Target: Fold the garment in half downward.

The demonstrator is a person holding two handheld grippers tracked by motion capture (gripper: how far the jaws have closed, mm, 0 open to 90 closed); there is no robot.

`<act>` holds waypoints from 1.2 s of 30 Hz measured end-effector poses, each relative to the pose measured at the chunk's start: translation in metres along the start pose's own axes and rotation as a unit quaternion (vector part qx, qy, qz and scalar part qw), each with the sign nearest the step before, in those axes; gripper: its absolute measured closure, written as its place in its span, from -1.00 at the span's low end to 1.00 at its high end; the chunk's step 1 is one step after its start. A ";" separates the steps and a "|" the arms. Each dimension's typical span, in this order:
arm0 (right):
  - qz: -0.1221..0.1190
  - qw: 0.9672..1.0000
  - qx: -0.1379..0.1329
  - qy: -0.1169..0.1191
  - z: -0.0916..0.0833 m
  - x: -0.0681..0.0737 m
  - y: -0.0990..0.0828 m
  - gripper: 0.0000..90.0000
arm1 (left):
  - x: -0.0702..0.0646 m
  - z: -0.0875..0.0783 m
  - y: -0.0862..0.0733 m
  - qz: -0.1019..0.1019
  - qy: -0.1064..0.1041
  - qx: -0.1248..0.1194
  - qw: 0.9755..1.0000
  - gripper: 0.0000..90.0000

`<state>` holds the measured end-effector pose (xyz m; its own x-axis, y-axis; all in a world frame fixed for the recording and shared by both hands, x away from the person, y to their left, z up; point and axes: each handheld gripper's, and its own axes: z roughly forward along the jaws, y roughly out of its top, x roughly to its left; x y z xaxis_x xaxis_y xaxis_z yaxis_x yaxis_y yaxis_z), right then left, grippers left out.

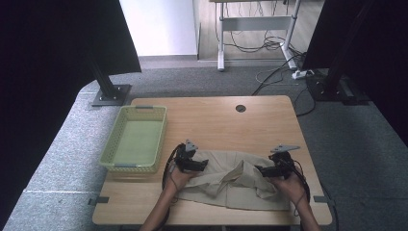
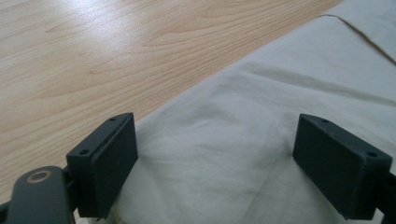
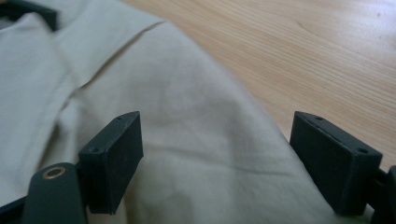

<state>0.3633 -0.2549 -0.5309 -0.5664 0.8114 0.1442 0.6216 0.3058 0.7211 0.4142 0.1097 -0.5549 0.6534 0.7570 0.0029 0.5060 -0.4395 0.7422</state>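
While my two hands sit at the near edge of the wooden counter [image 1: 216, 115], a beige garment [image 1: 235, 180] lies rumpled between them, spread across the near middle. My left gripper [image 2: 215, 154] hangs over the cloth's left part, jaws wide apart with fabric under the gap, pads not pressing it. My right gripper [image 3: 217, 158] stands likewise wide over the right part. A pale green basket [image 1: 108, 149] rests at the left, just beside the garment.
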 end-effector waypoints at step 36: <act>-0.072 0.997 -0.028 0.012 -0.052 0.066 -0.037 -0.63 | -0.001 -0.005 -0.005 -0.032 0.033 0.000 0.999 -0.70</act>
<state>0.2748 -0.2384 -0.5126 -0.6605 0.7490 0.0522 0.5019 0.3887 0.7727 0.4084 0.1134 -0.5549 0.5808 0.8140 0.0004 0.5449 -0.3891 0.7428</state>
